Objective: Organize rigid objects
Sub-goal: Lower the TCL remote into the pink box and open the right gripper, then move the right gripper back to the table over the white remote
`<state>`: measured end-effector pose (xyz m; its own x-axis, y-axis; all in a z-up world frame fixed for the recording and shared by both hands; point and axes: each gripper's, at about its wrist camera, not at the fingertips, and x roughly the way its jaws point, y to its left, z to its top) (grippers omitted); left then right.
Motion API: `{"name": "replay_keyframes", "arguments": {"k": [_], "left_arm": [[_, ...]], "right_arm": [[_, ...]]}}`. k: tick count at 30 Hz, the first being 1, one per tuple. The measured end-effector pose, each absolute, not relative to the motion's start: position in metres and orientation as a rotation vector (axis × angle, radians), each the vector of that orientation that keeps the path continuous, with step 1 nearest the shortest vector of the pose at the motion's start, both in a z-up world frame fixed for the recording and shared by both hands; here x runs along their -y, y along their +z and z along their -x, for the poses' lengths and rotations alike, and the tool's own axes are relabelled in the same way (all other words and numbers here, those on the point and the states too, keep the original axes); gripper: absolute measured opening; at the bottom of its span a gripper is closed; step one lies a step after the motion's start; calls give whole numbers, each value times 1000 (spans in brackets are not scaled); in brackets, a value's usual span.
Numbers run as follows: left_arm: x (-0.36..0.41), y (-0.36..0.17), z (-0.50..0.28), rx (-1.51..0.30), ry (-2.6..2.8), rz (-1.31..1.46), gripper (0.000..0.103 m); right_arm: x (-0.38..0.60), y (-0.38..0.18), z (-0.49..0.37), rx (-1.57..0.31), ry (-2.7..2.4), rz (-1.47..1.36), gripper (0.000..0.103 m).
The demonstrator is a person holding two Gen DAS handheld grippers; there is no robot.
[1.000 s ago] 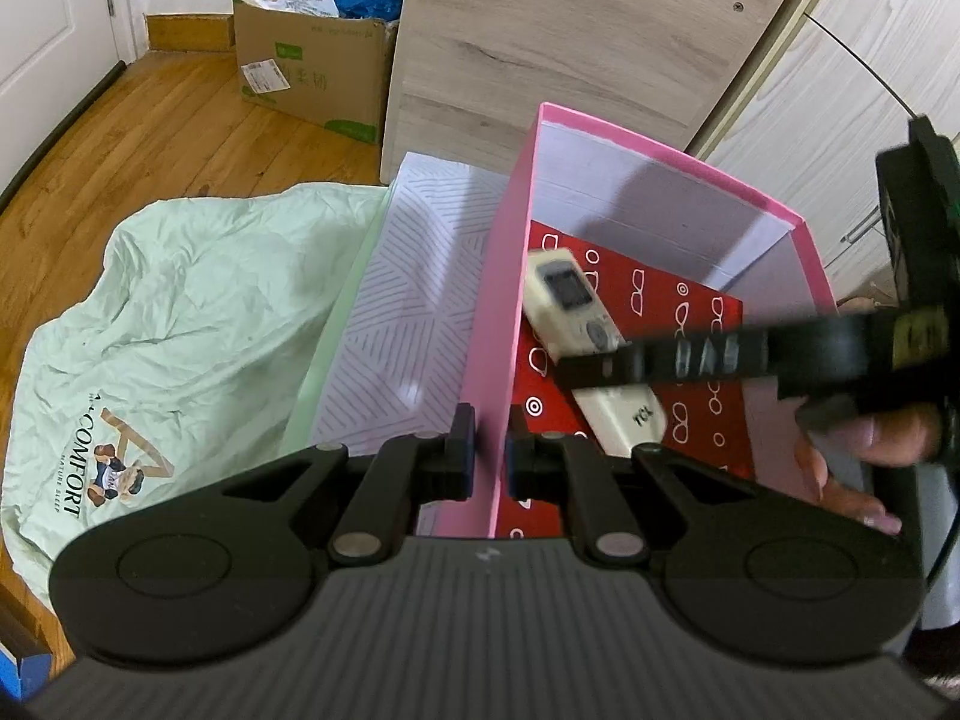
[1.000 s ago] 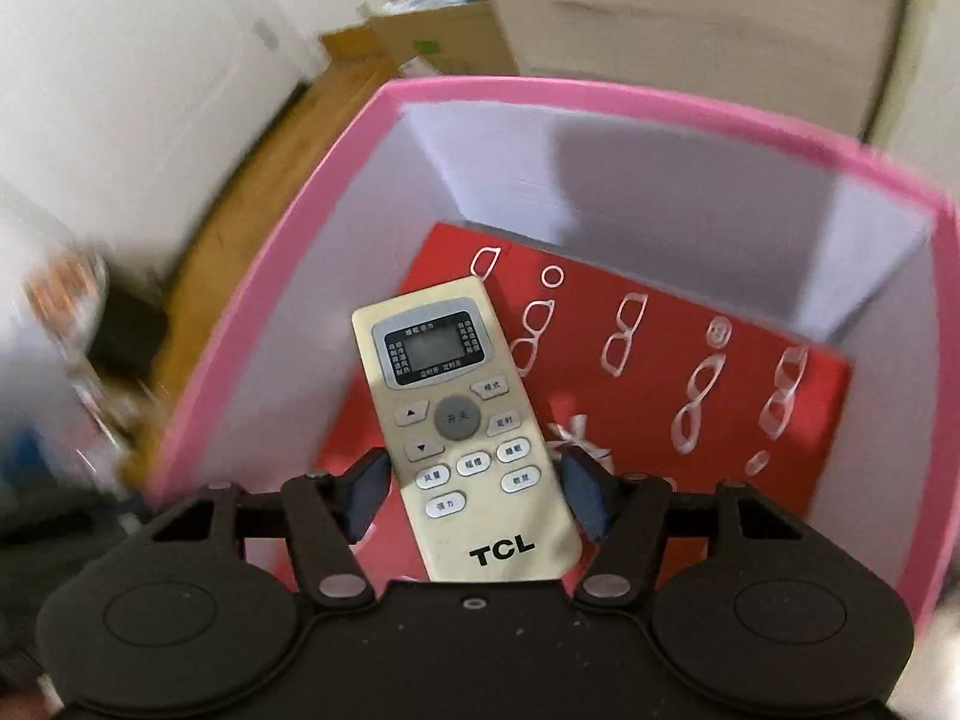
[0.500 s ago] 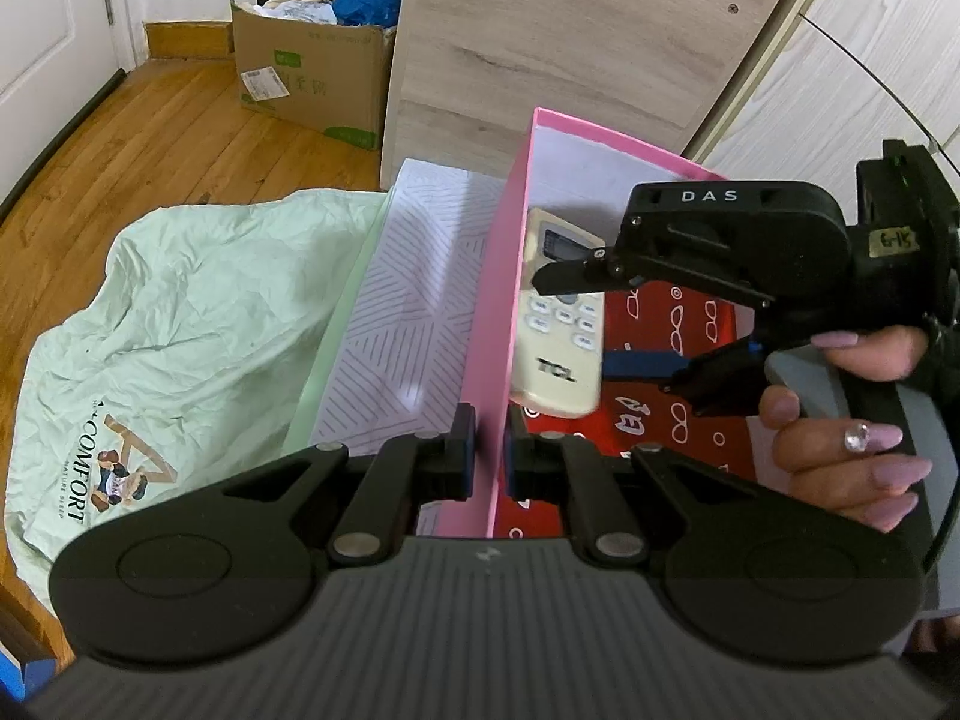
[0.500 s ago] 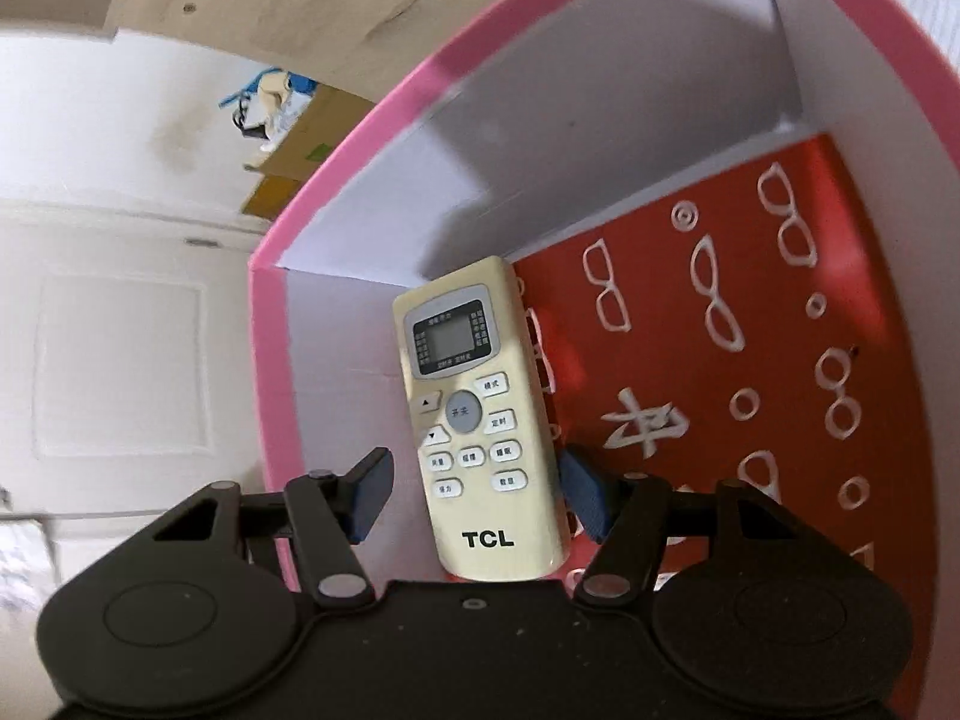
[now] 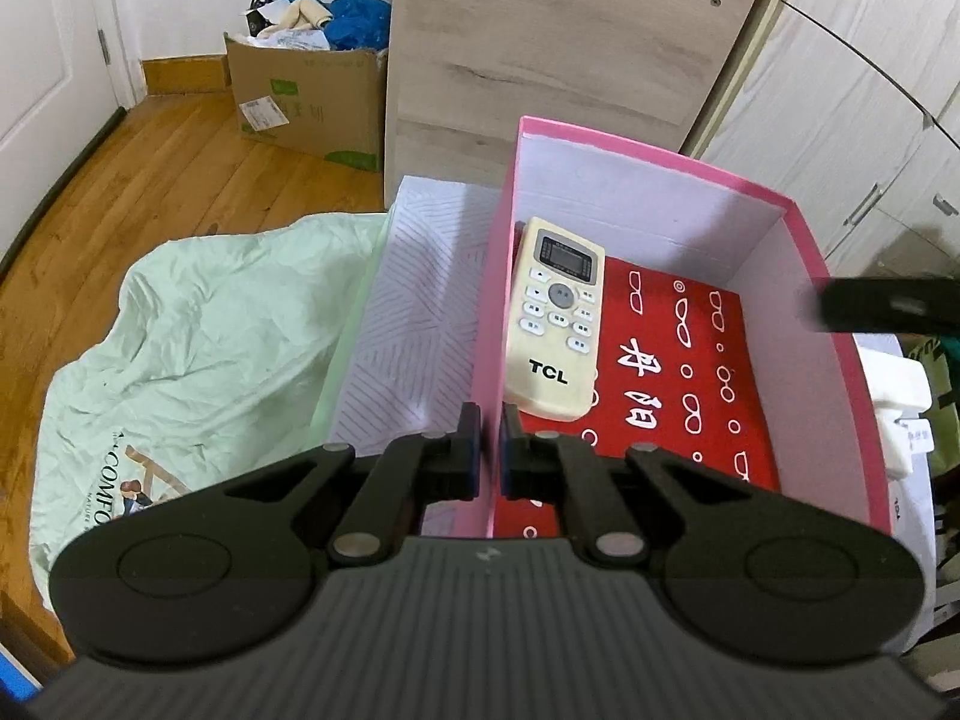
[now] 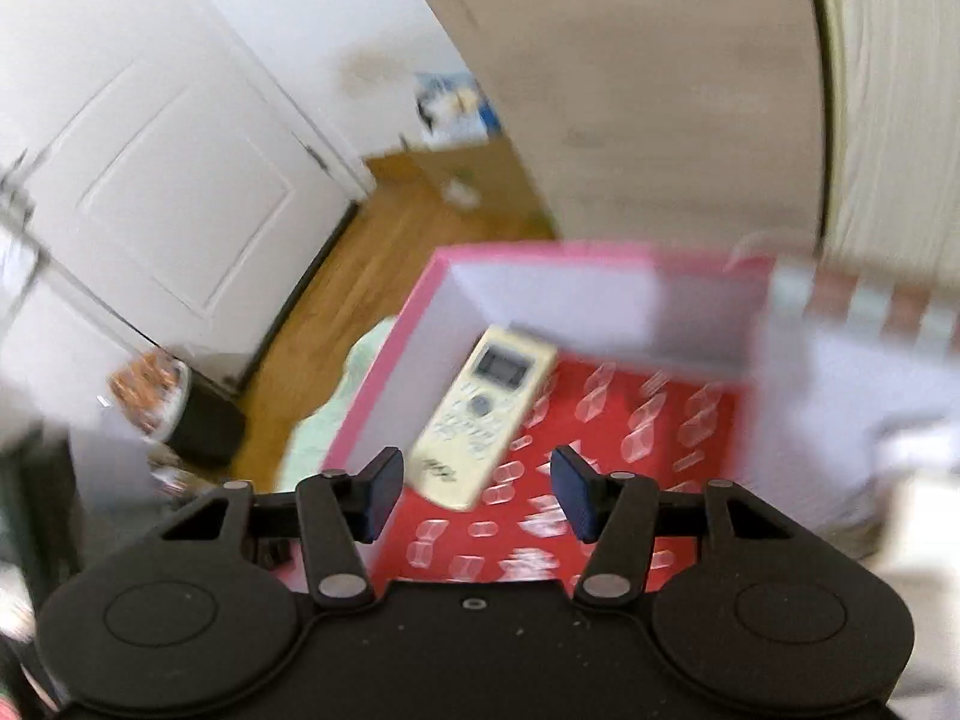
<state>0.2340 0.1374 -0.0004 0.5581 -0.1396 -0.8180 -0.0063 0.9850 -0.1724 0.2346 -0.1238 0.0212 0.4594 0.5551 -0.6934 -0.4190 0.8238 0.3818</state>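
Note:
A cream TCL remote (image 5: 555,318) lies face up in the pink box (image 5: 660,163), along its left wall and partly on a red card with white glasses prints (image 5: 684,372). My left gripper (image 5: 491,457) is shut on that left wall near its front end. In the blurred right wrist view, my right gripper (image 6: 474,492) hangs above the box (image 6: 384,384). Its jaws are closing with nothing between them, and the remote (image 6: 480,414) sits below, apart from them. A black part of the right gripper (image 5: 882,303) shows at the right edge.
A white lid with a line pattern (image 5: 414,324) and a pale green sheet (image 5: 198,348) lie left of the box. Behind it a wooden board (image 5: 558,48) leans, with a cardboard box (image 5: 300,96) on the wood floor. White objects (image 5: 894,396) sit at the right.
The right gripper has let go of the remote and pulled up and away to the right. The remote now rests in the box by its left wall. The left gripper stays clamped.

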Motion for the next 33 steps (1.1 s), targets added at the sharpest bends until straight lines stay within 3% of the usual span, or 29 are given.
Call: {"name": "replay_keyframes", "arguments": {"k": [5, 16, 18, 20, 33], "left_arm": [[-139, 0, -237, -988, -73, 175, 5], [-134, -2, -239, -990, -49, 160, 5], [-133, -3, -238, -995, -46, 152, 5], [-131, -5, -239, -1001, -45, 150, 5], [-131, -6, -240, -1008, -34, 160, 5]], "right_arm": [[158, 38, -218, -855, 582, -12, 61], [217, -2, -190, -965, 549, 173, 61], [229, -5, -182, -970, 616, 204, 63], [234, -14, -175, -967, 674, 255, 71], [251, -62, -171, -1008, 770, 489, 75]]}}
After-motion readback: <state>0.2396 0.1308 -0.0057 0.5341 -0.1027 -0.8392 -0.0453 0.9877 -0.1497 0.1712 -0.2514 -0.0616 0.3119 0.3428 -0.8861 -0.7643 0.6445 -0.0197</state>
